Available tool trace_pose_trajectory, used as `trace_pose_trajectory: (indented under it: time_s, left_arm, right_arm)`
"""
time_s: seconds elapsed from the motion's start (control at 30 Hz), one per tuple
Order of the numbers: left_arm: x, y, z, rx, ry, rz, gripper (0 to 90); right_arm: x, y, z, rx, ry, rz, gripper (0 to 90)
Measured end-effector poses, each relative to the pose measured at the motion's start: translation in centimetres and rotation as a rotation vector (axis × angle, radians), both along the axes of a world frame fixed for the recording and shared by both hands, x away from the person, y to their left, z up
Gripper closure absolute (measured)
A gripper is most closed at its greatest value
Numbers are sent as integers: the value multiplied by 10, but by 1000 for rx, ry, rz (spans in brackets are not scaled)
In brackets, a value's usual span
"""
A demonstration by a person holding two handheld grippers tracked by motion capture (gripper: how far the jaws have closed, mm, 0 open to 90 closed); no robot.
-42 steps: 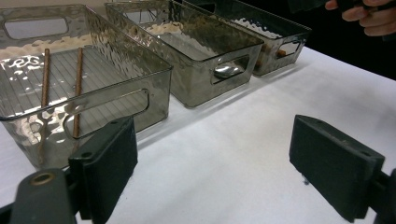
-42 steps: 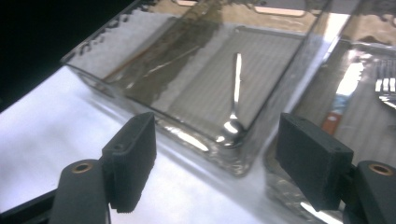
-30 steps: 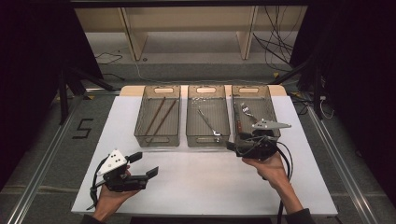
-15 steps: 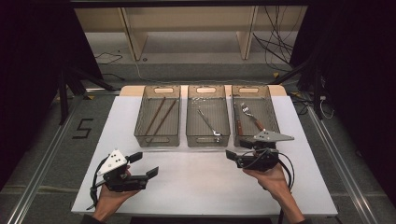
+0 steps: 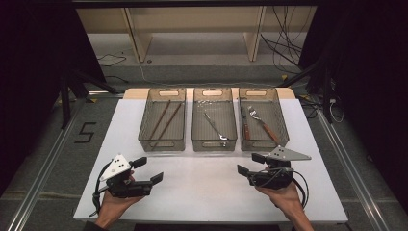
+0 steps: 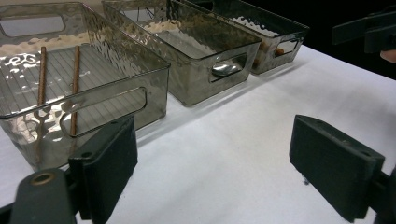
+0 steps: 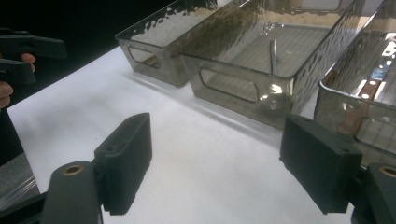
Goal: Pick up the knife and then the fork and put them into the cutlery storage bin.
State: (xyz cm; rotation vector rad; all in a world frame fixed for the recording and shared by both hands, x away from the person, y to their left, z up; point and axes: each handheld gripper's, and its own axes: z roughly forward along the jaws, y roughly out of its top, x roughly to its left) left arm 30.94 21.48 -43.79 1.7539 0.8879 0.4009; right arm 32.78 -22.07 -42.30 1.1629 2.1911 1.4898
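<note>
From the high view, three smoky plastic bins stood side by side at the far part of the white table (image 5: pixel 211 192): the left bin (image 5: pixel 162 120) held two brown chopsticks (image 5: pixel 163 120), the middle bin (image 5: pixel 214 120) a metal spoon (image 5: pixel 214 126), the right bin (image 5: pixel 263 118) a fork (image 5: pixel 262 122) and a wooden-handled knife (image 5: pixel 245 126). The cutlery looked sorted by kind — one type to a bin. The left gripper (image 5: pixel 149 171) and the right gripper (image 5: pixel 246 163) hung low over the bare near half of the table, well apart, both pointing inward, as if at rest.

In the left gripper view, the jaws stood wide apart with nothing between them — only white tabletop showed in the gap. The left bin (image 6: pixel 93 88) lay just beyond, its chopsticks (image 6: pixel 74 88) flat on the ribbed floor.

In the right gripper view, that gripper's jaws were likewise spread wide and empty, clear of the table. The middle bin (image 7: pixel 224 88) sat ahead, the spoon (image 7: pixel 273 56) resting inside, its bowl toward the near wall.
</note>
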Motion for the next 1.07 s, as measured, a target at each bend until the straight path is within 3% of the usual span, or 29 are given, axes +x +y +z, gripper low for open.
trace_pose_trajectory:
  time_s: [0.43,1.07]
  left_arm:
    - [0,-1,0,3,0,-12,148]
    - [0,-1,0,2,3,-15,148]
  right_arm:
    - [-18,-10,-13,11,-31,-17,237]
    - [-21,-12,-16,22,-44,-32,230]
